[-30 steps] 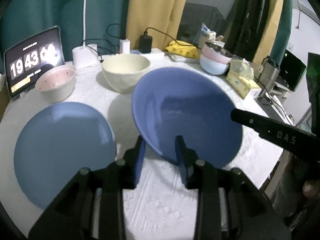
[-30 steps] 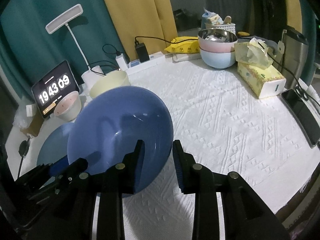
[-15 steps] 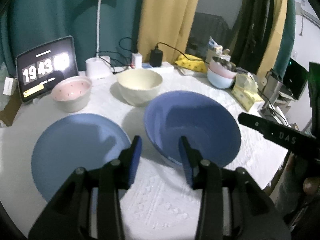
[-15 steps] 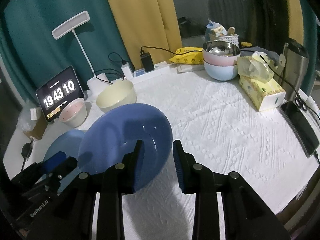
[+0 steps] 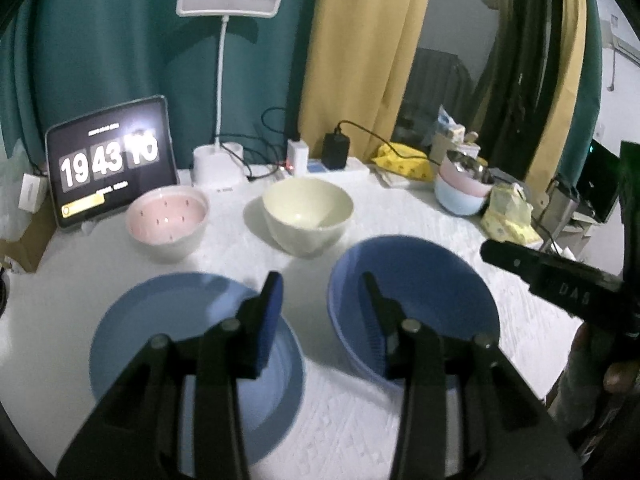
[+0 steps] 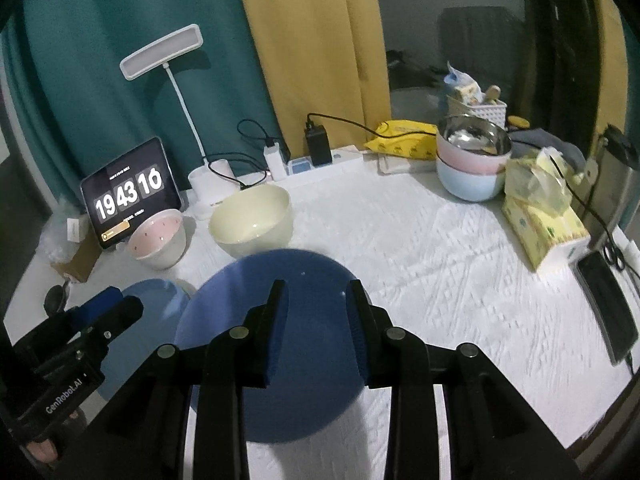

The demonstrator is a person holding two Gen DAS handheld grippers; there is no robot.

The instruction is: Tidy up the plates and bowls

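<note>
A blue bowl (image 5: 416,296) rests on the white cloth, with a flat blue plate (image 5: 168,332) to its left. My left gripper (image 5: 320,312) is open and empty, its fingers straddling the gap between plate and bowl. My right gripper (image 6: 316,308) is open and empty above the blue bowl (image 6: 304,280). A cream bowl (image 5: 308,212) and a pink bowl (image 5: 168,216) stand behind. The cream bowl (image 6: 252,224), the pink bowl (image 6: 160,236) and the plate (image 6: 156,300) also show in the right wrist view.
A tablet clock (image 5: 108,160), desk lamp (image 5: 224,80), power strip and chargers (image 5: 320,160) line the back. Stacked pink and blue bowls (image 6: 472,160), a tissue pack (image 6: 540,208) and a phone (image 6: 608,308) sit at the right, near the table edge.
The blue bowl was held tilted in both grippers; it has been set down flat. Both grippers have opened and pulled back from it.
</note>
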